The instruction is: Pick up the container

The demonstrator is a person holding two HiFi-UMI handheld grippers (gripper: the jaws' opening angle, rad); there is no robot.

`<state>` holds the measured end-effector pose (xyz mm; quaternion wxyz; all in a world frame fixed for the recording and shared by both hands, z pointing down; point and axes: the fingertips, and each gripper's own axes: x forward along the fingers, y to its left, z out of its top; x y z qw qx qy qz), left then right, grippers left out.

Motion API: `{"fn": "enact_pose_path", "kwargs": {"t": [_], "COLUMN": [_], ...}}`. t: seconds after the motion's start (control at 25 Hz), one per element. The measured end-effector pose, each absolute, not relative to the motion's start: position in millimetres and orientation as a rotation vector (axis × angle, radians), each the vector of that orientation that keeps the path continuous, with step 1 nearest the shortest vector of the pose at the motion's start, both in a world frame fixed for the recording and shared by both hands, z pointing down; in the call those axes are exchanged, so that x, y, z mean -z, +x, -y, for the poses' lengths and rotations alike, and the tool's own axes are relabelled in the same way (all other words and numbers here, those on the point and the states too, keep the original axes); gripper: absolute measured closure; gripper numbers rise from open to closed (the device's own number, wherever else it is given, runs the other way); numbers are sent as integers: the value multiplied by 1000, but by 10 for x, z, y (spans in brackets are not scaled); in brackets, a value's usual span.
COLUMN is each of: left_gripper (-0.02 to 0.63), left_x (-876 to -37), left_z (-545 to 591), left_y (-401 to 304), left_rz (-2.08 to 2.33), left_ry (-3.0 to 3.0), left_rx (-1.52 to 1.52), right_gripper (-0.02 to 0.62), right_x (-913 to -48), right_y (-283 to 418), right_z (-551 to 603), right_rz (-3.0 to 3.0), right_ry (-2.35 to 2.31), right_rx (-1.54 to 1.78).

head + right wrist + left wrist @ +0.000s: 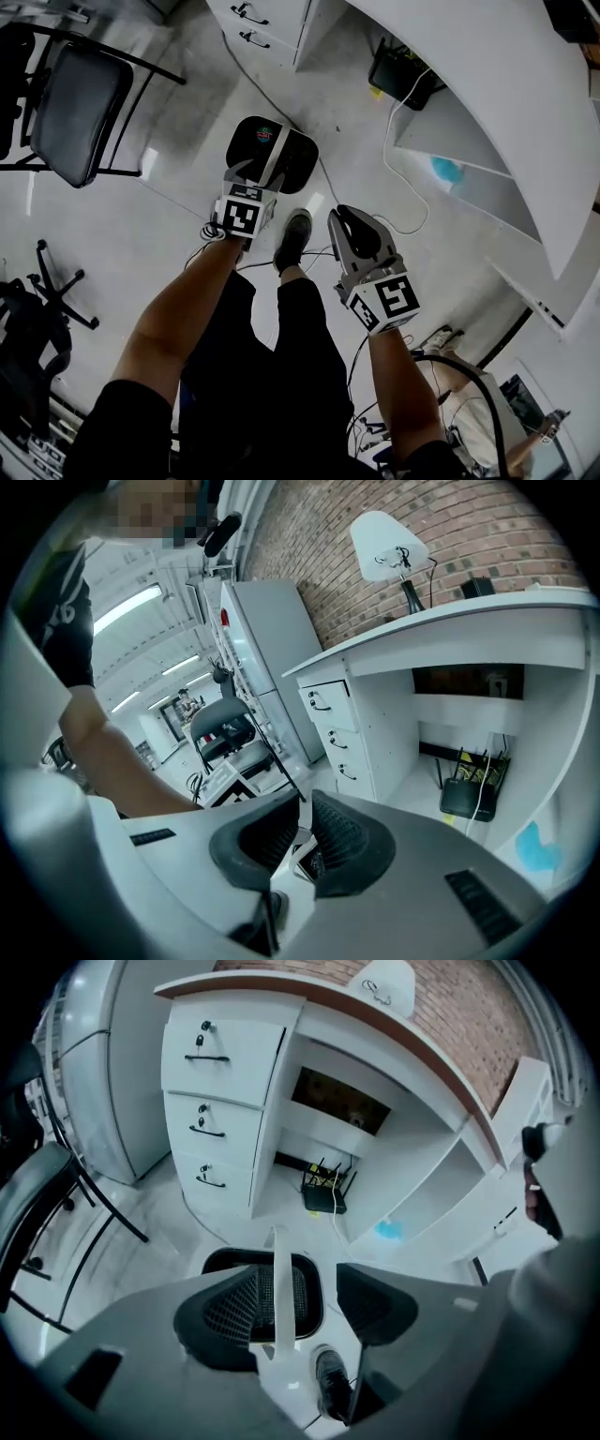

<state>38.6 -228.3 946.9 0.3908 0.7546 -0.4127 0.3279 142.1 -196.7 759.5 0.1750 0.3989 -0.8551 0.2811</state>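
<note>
A black mesh container [298, 161] with a white swing handle [281, 1283] stands on the pale floor just ahead of the person's shoe [294, 238]. My left gripper [255, 176] hangs right over it. In the left gripper view [298, 1305] its jaws stand wide apart, with the upright handle between them, close beside the left pad [223, 1309] and well away from the right one. The container [302, 1290] rests on the floor below. My right gripper [347, 219] is off to the right over bare floor, shut, with nothing in it [302, 819].
A black folding chair [77, 101] stands at the left. A white drawer unit [272, 21] is ahead, and a curved white desk [487, 84] runs along the right. Under the desk sit a black router [405, 77] and a white cable [392, 159]. An office chair base [58, 281] is at lower left.
</note>
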Motion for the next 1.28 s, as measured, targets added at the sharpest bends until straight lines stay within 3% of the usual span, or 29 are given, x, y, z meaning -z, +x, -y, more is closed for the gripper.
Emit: {"fn": "enact_pose_path", "kwargs": {"t": [0.68,0.96,1.16,1.28], "left_gripper": [351,354,420,521], "left_x": [-10574,-10658,-10679,-10870], "left_z": [2484,2544,2460,2452], "left_y": [567,527,495,474], "left_rz": [1057,1076,1056,1041], "left_ry": [1890,1802,1774,1821], "left_rx": [-960,-989,-1032,-1041], "right_gripper": [586,586,586,586], "right_x": [-8319,-8526,-8574,-8564], "right_y": [1667,1658,1663,1641], "right_z": [2158,2159,2070,2048], "right_rz": [2331,2314,2315,2332], "right_ry": [1272,1266,1270,1242], "right_rx": [-836,-861,-895,-888]}}
